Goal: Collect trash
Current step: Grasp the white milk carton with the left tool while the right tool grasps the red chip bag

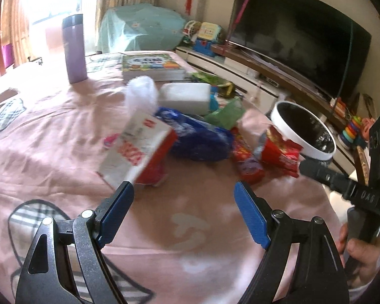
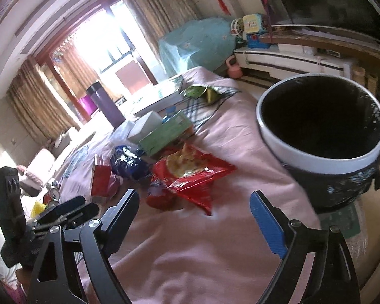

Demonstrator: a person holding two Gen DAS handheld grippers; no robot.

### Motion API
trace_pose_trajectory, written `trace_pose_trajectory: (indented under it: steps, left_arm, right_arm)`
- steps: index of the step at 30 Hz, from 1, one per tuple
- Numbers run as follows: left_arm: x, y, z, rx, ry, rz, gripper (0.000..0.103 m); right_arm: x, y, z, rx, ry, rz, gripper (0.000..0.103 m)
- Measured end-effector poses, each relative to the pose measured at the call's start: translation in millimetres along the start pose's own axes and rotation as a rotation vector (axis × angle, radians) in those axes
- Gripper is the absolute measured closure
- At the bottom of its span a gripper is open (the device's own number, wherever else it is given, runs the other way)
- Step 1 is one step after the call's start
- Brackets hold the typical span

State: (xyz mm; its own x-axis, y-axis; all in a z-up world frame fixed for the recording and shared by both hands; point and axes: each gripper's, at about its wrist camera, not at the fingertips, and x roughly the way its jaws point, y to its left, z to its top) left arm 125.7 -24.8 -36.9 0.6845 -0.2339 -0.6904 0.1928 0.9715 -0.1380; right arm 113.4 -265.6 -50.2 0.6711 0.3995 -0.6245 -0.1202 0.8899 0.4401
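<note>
My left tool (image 1: 183, 192) hangs with its blue-padded fingers spread wide over the pink-covered desk (image 1: 63, 131), gripping nothing, its left tip just at the near corner of a red-and-white tissue box (image 1: 136, 149). Behind the box, trash lies in a loose cluster: a crumpled blue wrapper (image 1: 200, 139), a red snack bag (image 1: 281, 152), a green packet (image 1: 225, 114) and a white tissue pack (image 1: 185, 97). My right tool (image 2: 195, 197) is likewise spread and empty, with the red snack bag (image 2: 190, 174) lying just ahead of its fingers. The black bin with a white rim (image 2: 321, 136) stands at the desk's right edge, near the bag. A purple flask (image 1: 74, 48) stands upright well behind.
</note>
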Motion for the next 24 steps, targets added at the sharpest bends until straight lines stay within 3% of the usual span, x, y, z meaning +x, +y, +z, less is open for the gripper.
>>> trace_pose_trajectory:
  steps: [7,12,15,17,18,20,24]
  left_arm:
    - [11,30,12,0.039,0.010,0.069,0.008]
    - [30,42,18,0.068,0.040,0.079,0.007]
    - [42,47,20,0.064,0.054,0.067,0.008]
    - [48,48,20,0.068,0.068,0.056,0.022]
    - [50,47,20,0.070,0.078,0.048,0.039]
    - [50,45,18,0.079,0.079,0.047,0.053]
    - [39,35,15,0.091,0.058,0.028,0.054]
  right_arm:
    - [19,9,-4,-0.005,0.054,0.008,0.013]
    - [26,6,3,0.026,0.054,0.022,0.013]
    - [31,5,7,0.037,0.057,0.026,0.027]
    - [36,5,8,0.045,0.067,0.030,0.053]
    - [39,5,8,0.048,0.074,0.028,0.059]
    - [39,6,8,0.043,0.069,0.012,0.070]
    - [34,10,7,0.019,0.055,0.006,0.073]
